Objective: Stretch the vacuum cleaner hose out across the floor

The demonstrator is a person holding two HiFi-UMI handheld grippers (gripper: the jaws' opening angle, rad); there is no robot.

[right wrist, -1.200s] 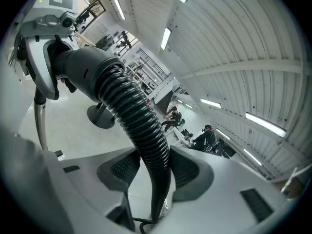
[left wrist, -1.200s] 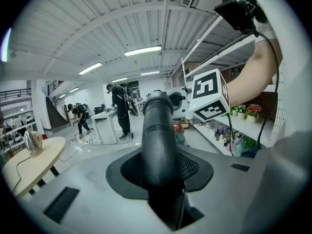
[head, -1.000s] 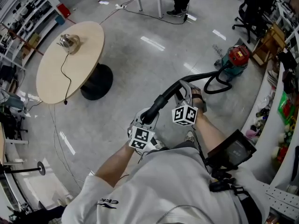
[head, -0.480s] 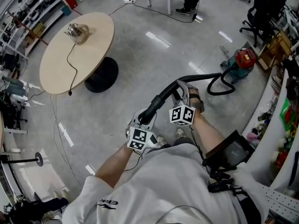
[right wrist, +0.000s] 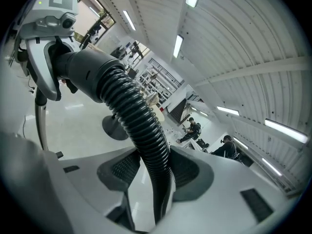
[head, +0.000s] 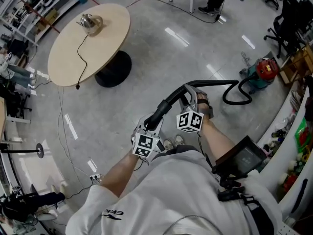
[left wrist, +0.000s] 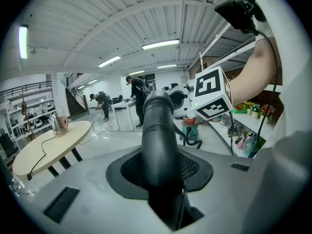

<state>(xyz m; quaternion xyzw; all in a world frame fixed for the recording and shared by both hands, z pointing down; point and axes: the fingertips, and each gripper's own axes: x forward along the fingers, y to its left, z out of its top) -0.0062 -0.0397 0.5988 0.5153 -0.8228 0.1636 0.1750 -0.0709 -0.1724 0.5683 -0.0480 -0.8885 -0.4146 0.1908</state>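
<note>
Looking down at a big shiny grey floor, with a round wooden table on a black pedestal up at the left. Spotting a red and teal vacuum cleaner parked way over at the right edge, near the shelves. Following the black ribbed hose from there: curls once on the floor right beside the cleaner, then lifts off and arcs left to both grippers in front of the body. Clamping the ribbed stretch with the right gripper, jaws closed snug on it. Pinching the smooth black hose cuff with the left gripper, jaws pressed on either side of it, lower and closer in. Also noticing a small metal kettle on the table, black cord trailing to the table's near edge.
</note>
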